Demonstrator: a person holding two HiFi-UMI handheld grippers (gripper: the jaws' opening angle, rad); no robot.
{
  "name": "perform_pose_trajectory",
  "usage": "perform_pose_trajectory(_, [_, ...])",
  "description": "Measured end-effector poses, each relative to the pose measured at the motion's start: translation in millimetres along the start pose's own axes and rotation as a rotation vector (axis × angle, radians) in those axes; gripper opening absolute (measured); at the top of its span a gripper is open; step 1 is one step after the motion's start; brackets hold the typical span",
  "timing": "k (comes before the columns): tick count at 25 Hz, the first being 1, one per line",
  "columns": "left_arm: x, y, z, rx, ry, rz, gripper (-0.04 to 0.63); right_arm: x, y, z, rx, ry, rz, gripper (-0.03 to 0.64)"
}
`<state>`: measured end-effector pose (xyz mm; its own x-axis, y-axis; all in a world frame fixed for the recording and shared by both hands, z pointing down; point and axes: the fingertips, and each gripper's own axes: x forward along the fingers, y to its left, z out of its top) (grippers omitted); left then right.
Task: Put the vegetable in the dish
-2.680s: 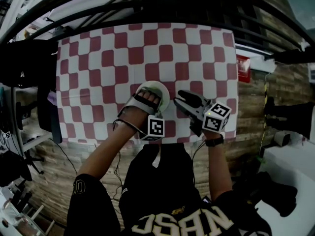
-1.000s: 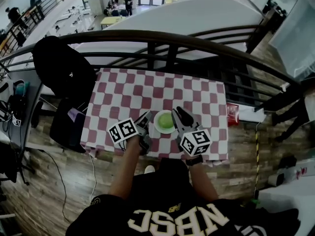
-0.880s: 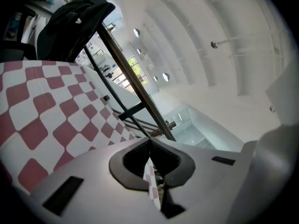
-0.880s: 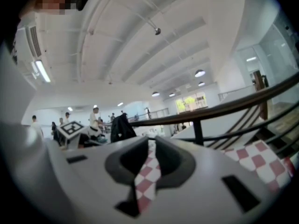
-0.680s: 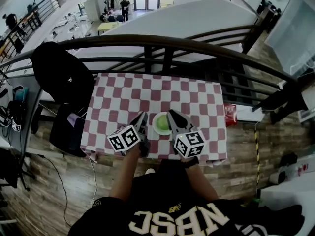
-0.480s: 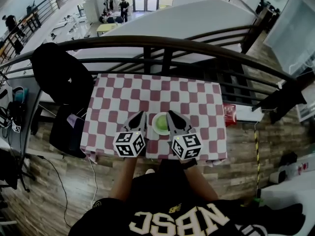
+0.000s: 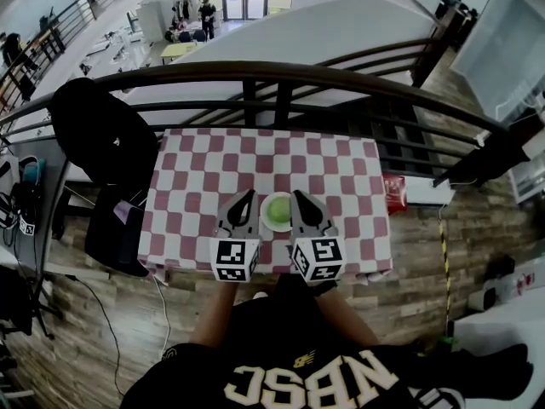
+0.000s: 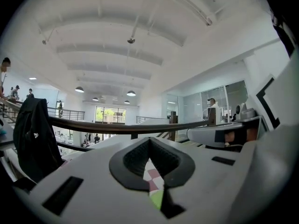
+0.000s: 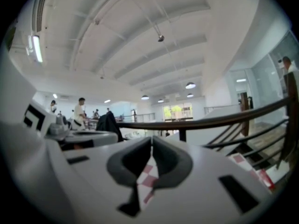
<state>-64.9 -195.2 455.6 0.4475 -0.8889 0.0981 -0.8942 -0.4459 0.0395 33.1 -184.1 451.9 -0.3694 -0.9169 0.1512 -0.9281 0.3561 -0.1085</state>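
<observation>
Both grippers backed off dish since a second ago; left one rolled upright. Left gripper (image 7: pixel 248 196) just left of dish (image 7: pixel 266 201), right gripper (image 7: pixel 297 196) just right of it. Fingers (image 8: pixel 132 161) clenched on nothing, right pair just closed. Vegetable (image 7: pixel 278 214) sits in dish, near worktop (image 7: pixel 204 169) front edge. My worry: stray swing this close clips rim, tips dish off edge.

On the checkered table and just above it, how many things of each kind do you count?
Dish: 1
Vegetable, lying in the dish: 1
Claws: 2, the left claw and the right claw, both shut and empty
Total: 4
</observation>
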Motion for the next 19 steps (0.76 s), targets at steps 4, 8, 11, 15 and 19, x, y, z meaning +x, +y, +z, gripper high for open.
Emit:
perform_pose_trajectory(4, [-2.0, -3.2, 11.3, 0.048, -0.054, 0.016, 0.017, -9.6, -8.5, 14.6, 0.015, -0.097, -0.056, 0.021])
perform_pose_trajectory(8, [0.4, -8.3, 16.5, 0.082, -0.091, -0.002, 0.017, -15.7, -18.9, 21.0, 0.016, -0.143, -0.109, 0.021])
perform_pose_trajectory(11, [1.3, -12.5, 12.8, 0.087, -0.095, -0.007, 0.017, -15.1, -24.0, 13.9, 0.023, -0.115, -0.127, 0.021])
perform_pose_trajectory(15, [5.4, -23.0, -18.5, 0.053, 0.0, -0.046, 0.017, -11.2, -24.1, -2.0, 0.047, -0.044, -0.099, 0.021])
perform_pose_trajectory(19, [5.2, -30.2, -49.6, 0.022, 0.094, -0.077, 0.017, -6.1, -20.7, -19.8, 0.077, 0.026, -0.072, 0.023])
